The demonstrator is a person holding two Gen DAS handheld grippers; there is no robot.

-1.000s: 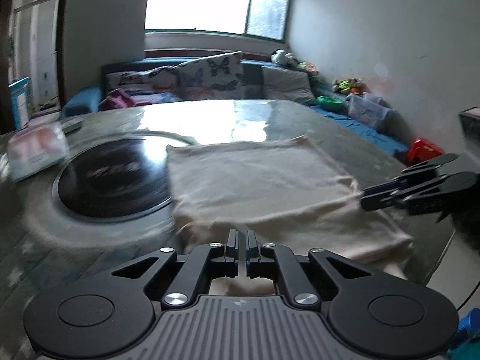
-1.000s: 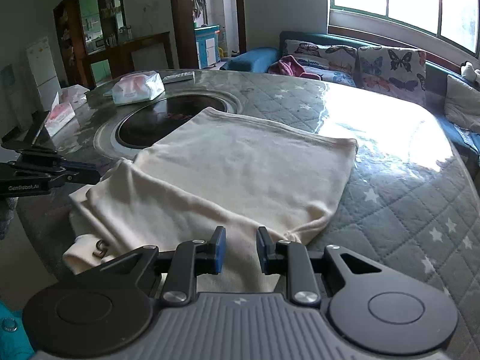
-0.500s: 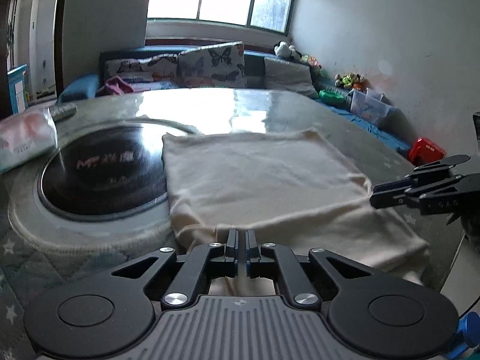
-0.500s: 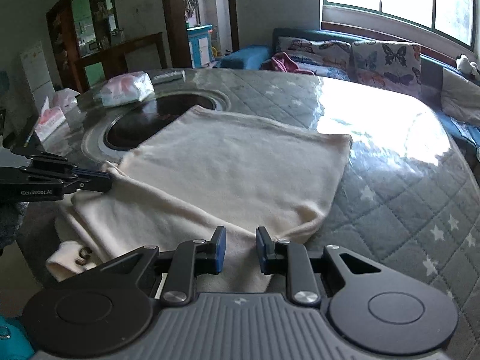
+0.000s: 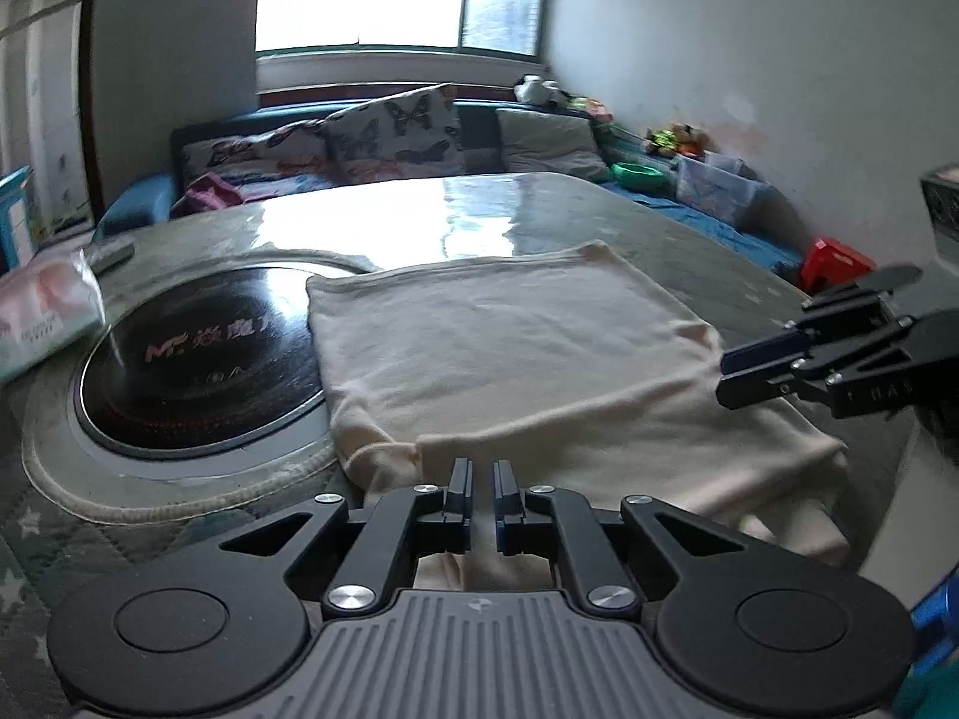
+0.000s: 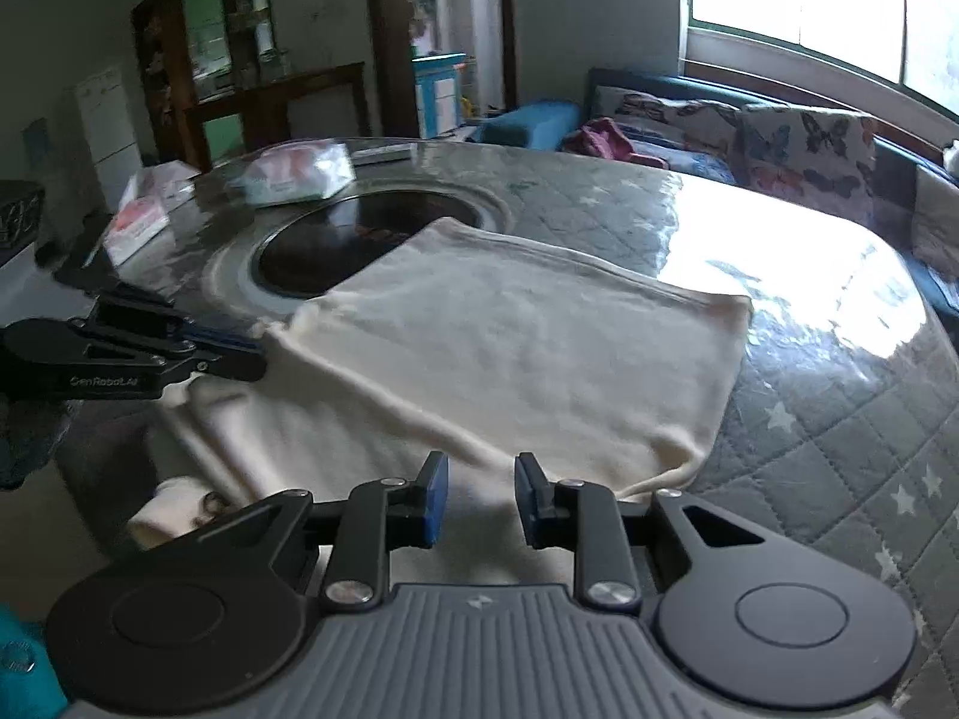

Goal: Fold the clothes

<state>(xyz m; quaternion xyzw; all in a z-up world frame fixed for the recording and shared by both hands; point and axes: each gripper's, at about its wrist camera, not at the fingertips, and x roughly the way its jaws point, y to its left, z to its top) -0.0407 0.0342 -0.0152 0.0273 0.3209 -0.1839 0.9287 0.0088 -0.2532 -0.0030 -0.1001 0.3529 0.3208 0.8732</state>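
Note:
A cream garment lies folded flat on the quilted table, its near edge drooping over the table's rim. My left gripper hovers over the garment's near left fold; its jaws are opening, a narrow gap shows, and no cloth is pinched between them. In the right wrist view the left gripper reaches the garment's left corner. My right gripper is over the near right edge, jaws opening, with the cloth only beneath the gap. It also shows from the side as the right gripper.
A round black cooktop is set into the table left of the garment. Tissue packs lie beyond it. A sofa with butterfly cushions runs behind the table. A red stool stands on the floor at right.
The left jaws, shut before, now show a small gap. The right jaws stand slightly wider. Both hands have stayed about where they were over the garment's near edge.

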